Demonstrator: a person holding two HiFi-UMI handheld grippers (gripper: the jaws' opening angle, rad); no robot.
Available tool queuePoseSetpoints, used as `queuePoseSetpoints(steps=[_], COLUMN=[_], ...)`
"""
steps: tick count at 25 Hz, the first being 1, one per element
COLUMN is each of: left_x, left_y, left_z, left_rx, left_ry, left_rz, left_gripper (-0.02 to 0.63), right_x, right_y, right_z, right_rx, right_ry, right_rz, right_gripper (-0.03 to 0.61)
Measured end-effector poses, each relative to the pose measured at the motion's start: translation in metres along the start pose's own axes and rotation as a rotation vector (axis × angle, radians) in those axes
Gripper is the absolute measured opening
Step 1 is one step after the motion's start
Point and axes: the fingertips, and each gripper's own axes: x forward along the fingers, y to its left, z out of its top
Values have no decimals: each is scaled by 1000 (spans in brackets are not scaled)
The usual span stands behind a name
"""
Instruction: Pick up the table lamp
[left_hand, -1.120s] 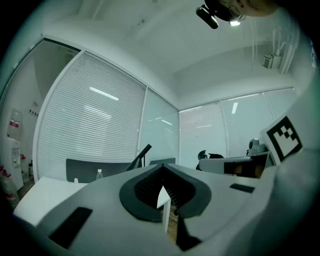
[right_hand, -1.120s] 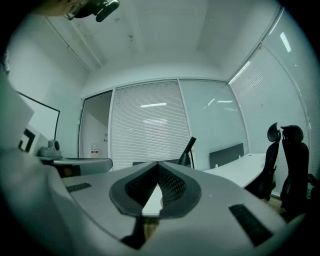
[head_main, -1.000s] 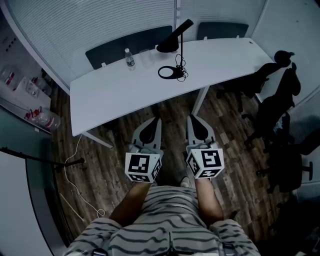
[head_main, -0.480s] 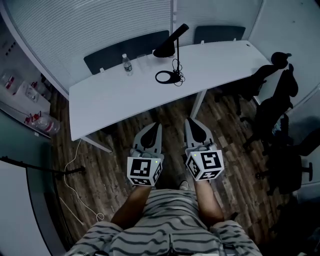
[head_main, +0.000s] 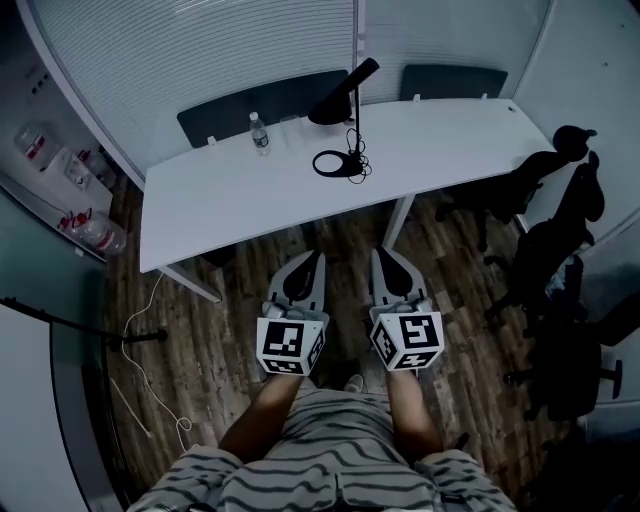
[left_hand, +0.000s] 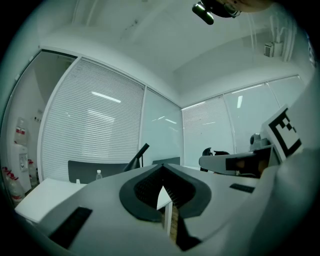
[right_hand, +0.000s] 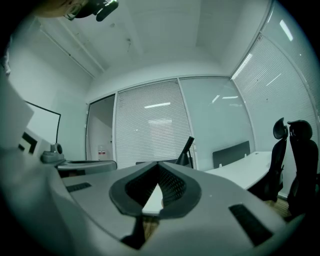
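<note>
The left gripper (head_main: 318, 257) and right gripper (head_main: 379, 254), both closed and empty, hang well short of the bench (head_main: 230, 200), where the table lamp (head_main: 334, 106) stands near the far edge: this looks like the approach, and next comes reaching in and opening.

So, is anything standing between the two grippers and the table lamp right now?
Nothing visible does. The left gripper and right gripper hang over the floor, short of the table; only bare tabletop lies before the table lamp. The water bottle stands apart, to its left.
</note>
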Motion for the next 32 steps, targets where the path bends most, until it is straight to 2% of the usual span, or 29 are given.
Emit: queuePoseSetpoints(steps=[6,11,19,25,32], left_x=[17,31,85,135,195], left_y=[-18,-13,18,51,99], left_z=[-5,-11,-19,-19,-3], left_rx=[17,18,-3,-6,-6], left_ry=[0,5,4,8,1], left_rz=[62,98,134,125,92], left_gripper=[6,6,6,6,6], right_x=[1,16,73,132,204], right_y=[-31,-37,-58,-76,-87], right_z=[-14,-12,-10,-7,6], right_rx=[10,1,-22,-33,-39], right_ry=[9,3,2,4,1], right_rz=[25,54,70,62,41], right_gripper=[11,11,11,11,12])
